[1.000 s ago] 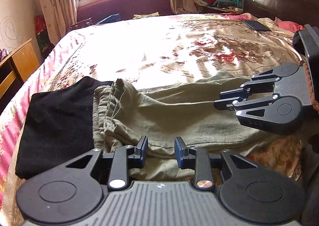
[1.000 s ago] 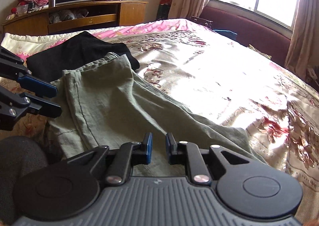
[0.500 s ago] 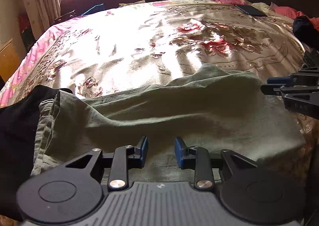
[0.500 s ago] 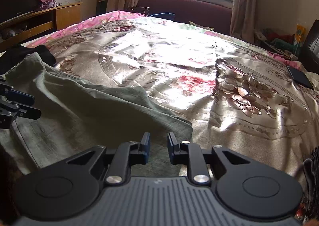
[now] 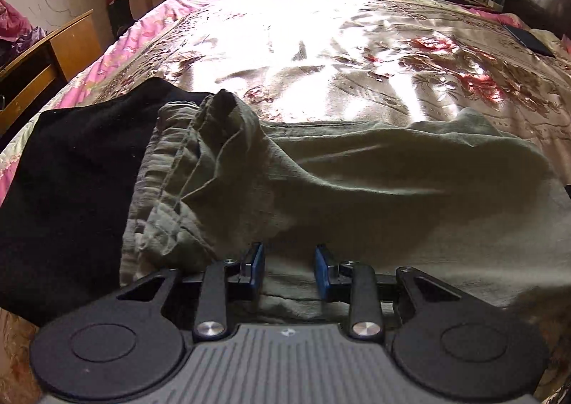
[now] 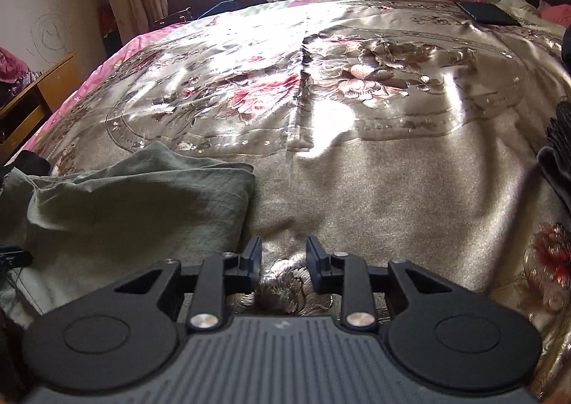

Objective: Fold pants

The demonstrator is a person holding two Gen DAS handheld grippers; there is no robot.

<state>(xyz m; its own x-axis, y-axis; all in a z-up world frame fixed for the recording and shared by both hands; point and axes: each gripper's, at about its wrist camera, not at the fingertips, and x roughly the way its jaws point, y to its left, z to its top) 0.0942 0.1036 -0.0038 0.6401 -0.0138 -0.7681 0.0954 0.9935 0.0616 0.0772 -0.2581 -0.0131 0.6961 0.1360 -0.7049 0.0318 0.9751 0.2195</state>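
Now, from the left wrist view, the left hand-held gripper (image 5: 289, 270) has swung back toward the gathered waistband end of the olive pants (image 5: 321, 190), which half a second ago sat off at 9 o'clock and now bunches at about 11 o'clock just past the blue fingertips (image 5: 255, 270). Its jaws stand apart with nothing between them, low over the near edge of the cloth. The pants lie across the bed (image 5: 321, 47) from 9 to 3 o'clock, their waistband overlapping a black garment (image 5: 64, 190) at 9 o'clock. The other gripper, seen at 3 o'clock a moment ago, has left this view.

Next, the right wrist view: the right hand-held gripper (image 6: 283, 266) has slid off the cloth and now hovers over bare bedspread (image 6: 392, 172), jaws apart and empty. The leg end of the pants (image 6: 142, 197) sits at 10 o'clock, just beside the left fingertip.

Both grippers seem to be spreading toward opposite ends, so I judge the fold has not begun; the next grasp likely wants the hem and the waistband
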